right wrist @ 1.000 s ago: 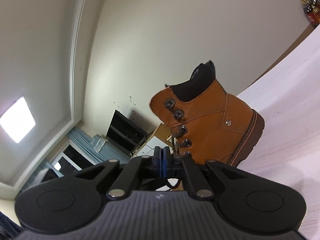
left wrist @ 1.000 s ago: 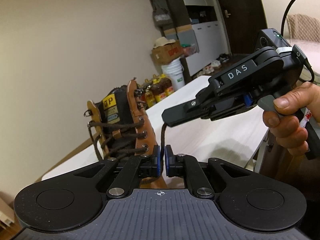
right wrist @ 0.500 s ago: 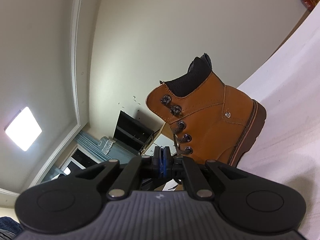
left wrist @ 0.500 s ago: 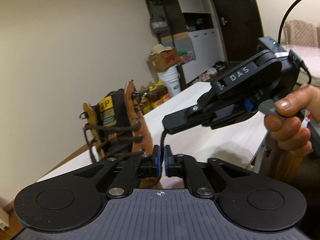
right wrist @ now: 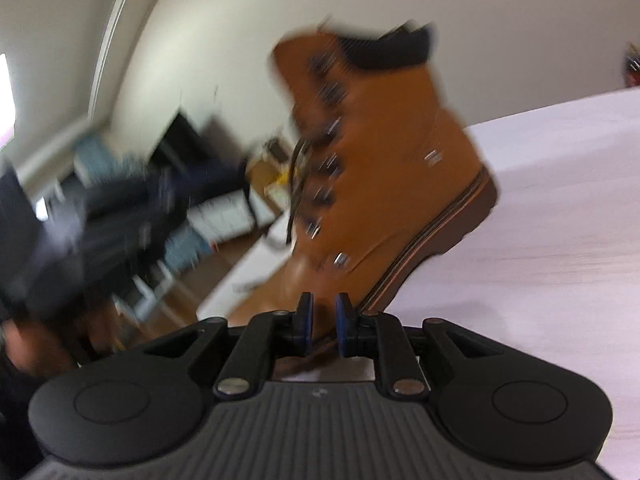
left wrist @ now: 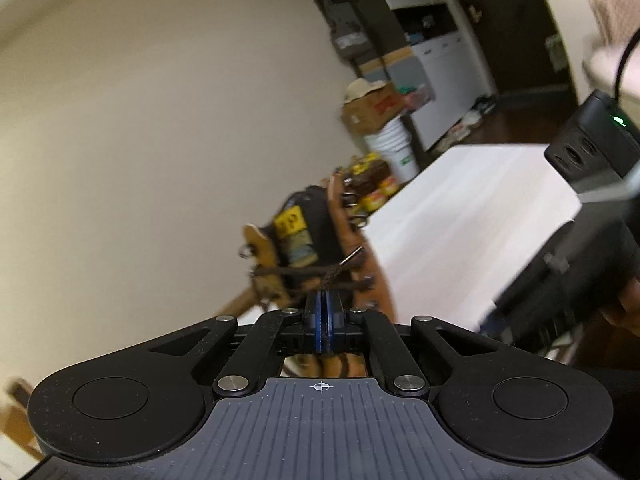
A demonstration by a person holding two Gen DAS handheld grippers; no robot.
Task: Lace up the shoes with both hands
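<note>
Our left tongs are clenched, the blue pads pressed together on the dark brown lace, whose short free end with its tip sticks up just past them. The tan boot stands on the white bench straight ahead of the left tongs, its laced front and yellow tongue label facing us. Off to the right of these tongs we see the black body of the other tool; the picture is blurred.

Our right tongs are released, a clear gap between the pads and nothing in them. Just beyond them stands the boot, side-on and tilted, heel to the right, with lace hanging at its front.
</note>
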